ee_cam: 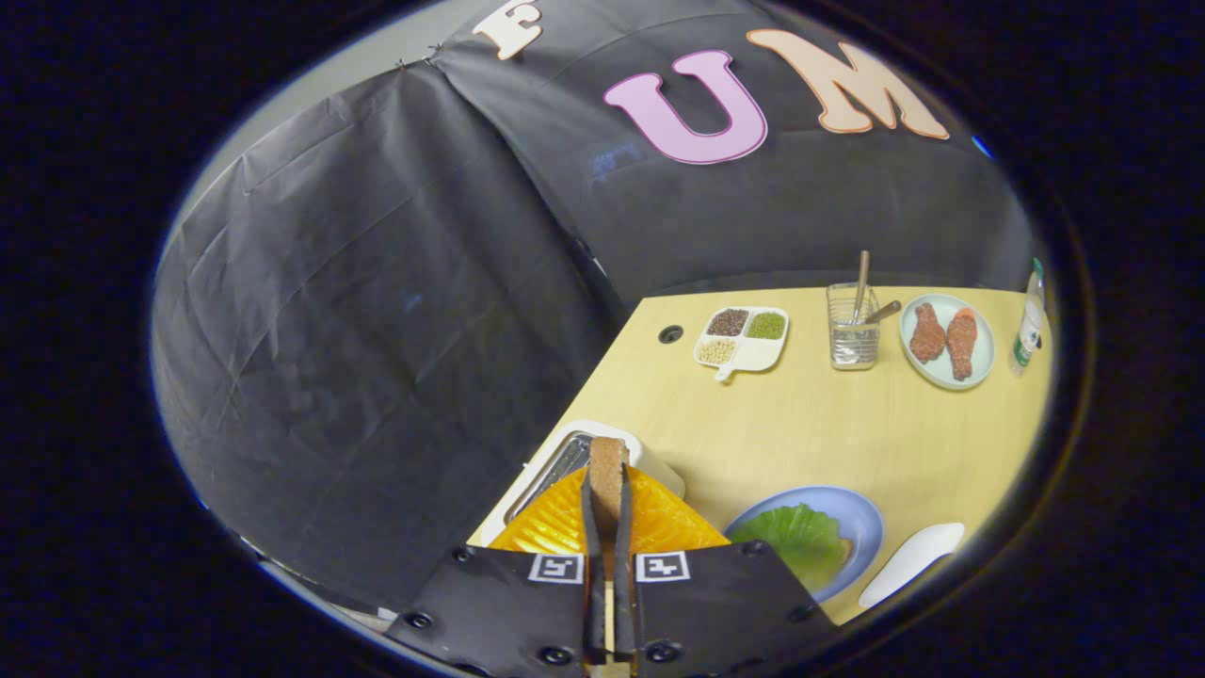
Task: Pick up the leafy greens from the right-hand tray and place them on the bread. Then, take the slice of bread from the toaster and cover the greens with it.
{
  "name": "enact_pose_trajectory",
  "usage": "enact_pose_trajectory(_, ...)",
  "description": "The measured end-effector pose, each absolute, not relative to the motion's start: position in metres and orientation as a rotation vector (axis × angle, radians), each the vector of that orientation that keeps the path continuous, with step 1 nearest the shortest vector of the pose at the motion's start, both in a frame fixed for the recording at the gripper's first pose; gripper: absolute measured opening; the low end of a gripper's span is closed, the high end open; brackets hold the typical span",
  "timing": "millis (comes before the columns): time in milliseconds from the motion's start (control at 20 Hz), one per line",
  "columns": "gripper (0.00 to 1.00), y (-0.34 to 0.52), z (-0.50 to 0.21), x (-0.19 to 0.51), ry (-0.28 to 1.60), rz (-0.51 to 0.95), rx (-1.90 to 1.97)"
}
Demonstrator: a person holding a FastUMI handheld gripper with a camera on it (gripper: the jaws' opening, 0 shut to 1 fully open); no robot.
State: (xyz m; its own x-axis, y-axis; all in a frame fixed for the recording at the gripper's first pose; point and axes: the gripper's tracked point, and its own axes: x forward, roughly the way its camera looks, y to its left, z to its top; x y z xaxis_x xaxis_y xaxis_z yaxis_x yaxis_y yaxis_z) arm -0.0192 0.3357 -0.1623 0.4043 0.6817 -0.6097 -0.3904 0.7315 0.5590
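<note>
My gripper [607,490] is shut on a brown slice of bread [607,460], seen edge-on and upright between the two fingers. The slice hangs just above the white toaster [650,459], whose metal slot [555,471] lies to the left of the fingers. To the right of the fingers a blue plate [861,523] holds the leafy greens [795,537]; a brown edge of bread [844,549] peeks out from under them. An empty white tray [911,560] lies just right of the plate.
On the far side of the wooden table [810,424] stand a white divided dish of beans [742,337], a glass with utensils [853,327], a pale plate with two fried pieces [946,341] and a bottle [1029,325]. The black cloth wall rises beyond the table's left edge.
</note>
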Motion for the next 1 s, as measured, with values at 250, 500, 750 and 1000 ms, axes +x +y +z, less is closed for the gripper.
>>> enact_pose_trajectory(250,0.06,0.308,-0.186,-0.018,0.947,0.644,0.36)
enact_pose_trajectory(500,0.06,0.281,-0.218,-0.023,0.993,0.583,0.4)
enact_pose_trajectory(750,0.06,0.261,-0.248,-0.029,1.024,0.533,0.425)
enact_pose_trajectory(1000,0.06,0.25,-0.274,-0.031,1.057,0.499,0.455)
